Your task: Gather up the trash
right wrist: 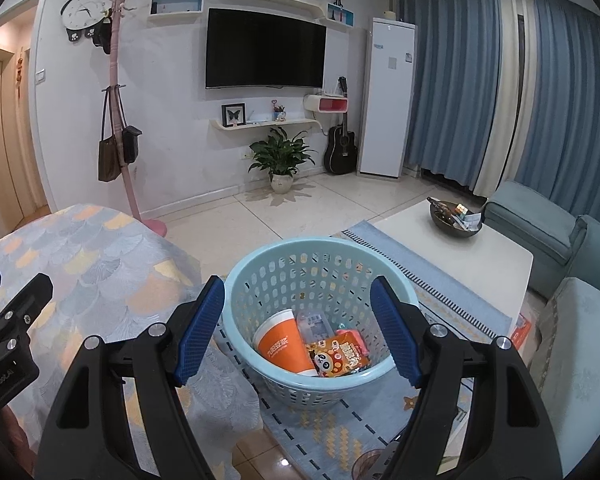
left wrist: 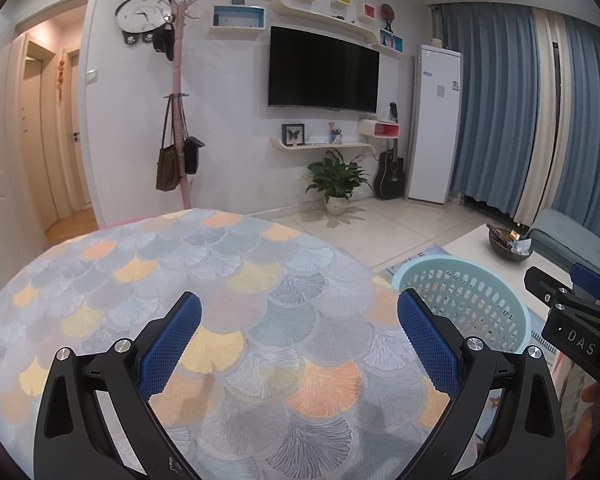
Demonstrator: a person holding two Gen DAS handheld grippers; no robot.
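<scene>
With both sets of fingers spread wide and holding nothing, the collection step appears finished or between items: the orange cup [right wrist: 284,344] and snack packets [right wrist: 340,356] lie inside the light-blue basket [right wrist: 236,280], directly ahead of and below the right gripper [right wrist: 298,328]. The left gripper [left wrist: 300,344] hovers over the patterned tablecloth [left wrist: 180,264], where no trash shows between its fingers. Any next move calls for locating remaining trash first; none is visible.
</scene>
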